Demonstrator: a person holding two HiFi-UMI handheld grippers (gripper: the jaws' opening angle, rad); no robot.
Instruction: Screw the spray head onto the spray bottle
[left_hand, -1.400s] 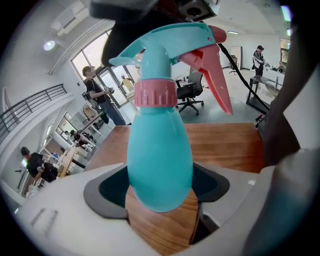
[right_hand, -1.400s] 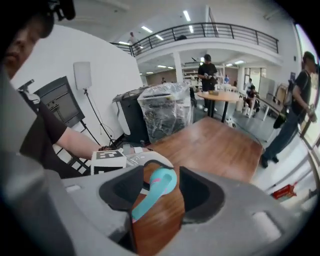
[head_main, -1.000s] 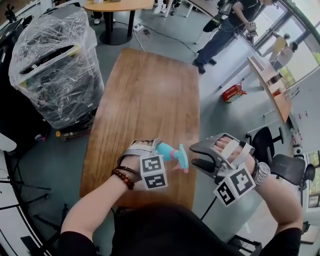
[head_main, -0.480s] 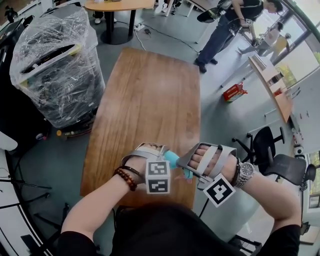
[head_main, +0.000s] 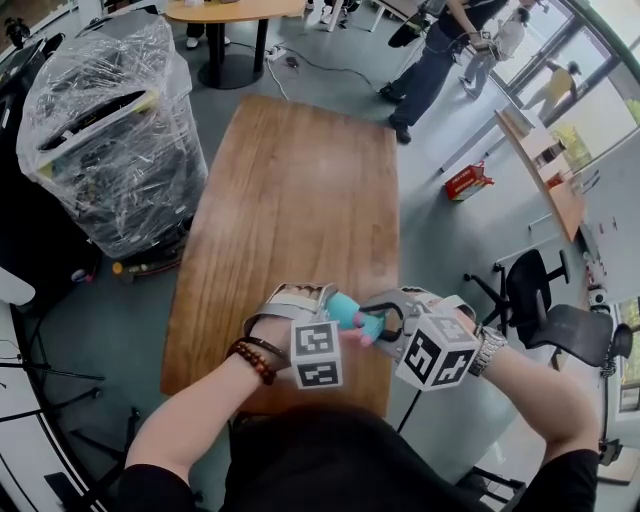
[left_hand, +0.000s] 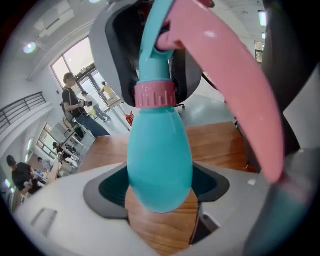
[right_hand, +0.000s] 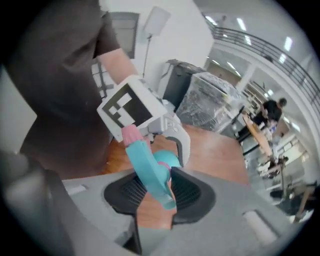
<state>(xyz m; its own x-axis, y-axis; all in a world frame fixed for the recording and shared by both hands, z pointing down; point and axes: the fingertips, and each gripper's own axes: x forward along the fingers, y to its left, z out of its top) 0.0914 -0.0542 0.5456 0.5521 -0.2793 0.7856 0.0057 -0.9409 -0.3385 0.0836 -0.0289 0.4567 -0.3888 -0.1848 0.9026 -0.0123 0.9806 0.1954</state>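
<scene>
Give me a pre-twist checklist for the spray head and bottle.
1) ok: bottle clamped in left claw.
2) ok: spray head sits between the pads of the right claw, whose jaws have just been closing.
3) cannot tell: right claw's grip firm enough to twist.
4) ok: pink collar sits on the bottle's neck.
5) cannot tell: collar threaded fully.
6) ok: bottle held off the table.

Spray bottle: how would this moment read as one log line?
left gripper: holds spray bottle | right gripper: jaws just closing on spray head
</scene>
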